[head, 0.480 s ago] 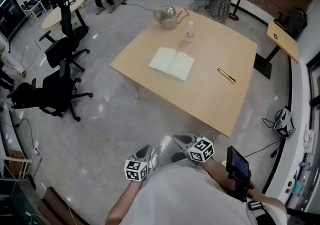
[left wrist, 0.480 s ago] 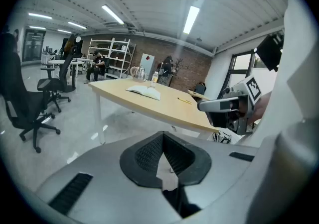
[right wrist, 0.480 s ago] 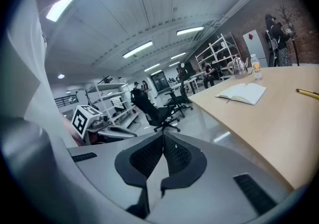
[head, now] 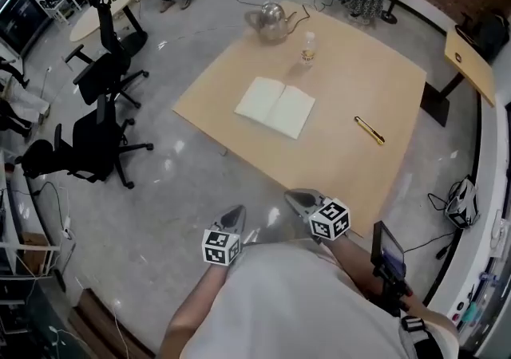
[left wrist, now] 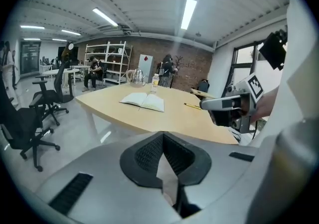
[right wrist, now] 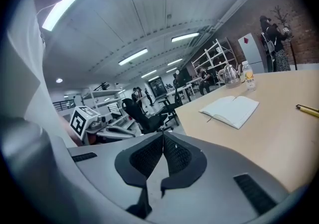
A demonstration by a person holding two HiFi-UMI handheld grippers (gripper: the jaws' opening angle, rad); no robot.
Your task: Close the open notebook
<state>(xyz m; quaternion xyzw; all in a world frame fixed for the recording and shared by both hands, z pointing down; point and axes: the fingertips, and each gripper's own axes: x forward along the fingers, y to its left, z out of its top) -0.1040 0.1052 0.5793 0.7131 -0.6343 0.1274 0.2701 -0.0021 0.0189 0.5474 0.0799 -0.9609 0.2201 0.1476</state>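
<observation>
Left gripper (head: 236, 212) and right gripper (head: 294, 196) are both held with jaws closed on nothing, close to the body and well short of the light wooden square bench (head: 351, 70). The white open notebook (head: 275, 107) is seen lying flat, pages up, near the bench's middle. Nothing of the task is judged done: the approach and the folding over of one cover are left

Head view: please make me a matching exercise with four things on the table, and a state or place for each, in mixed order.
Things:
1 notebook
2 teapot
3 bottle
4 pen

States:
A shiny metal, farthest away
B yellow, lying right of the others
C open, pages up
D clear, standing upright

Pairs: 1-C, 2-A, 3-D, 4-B.
</observation>
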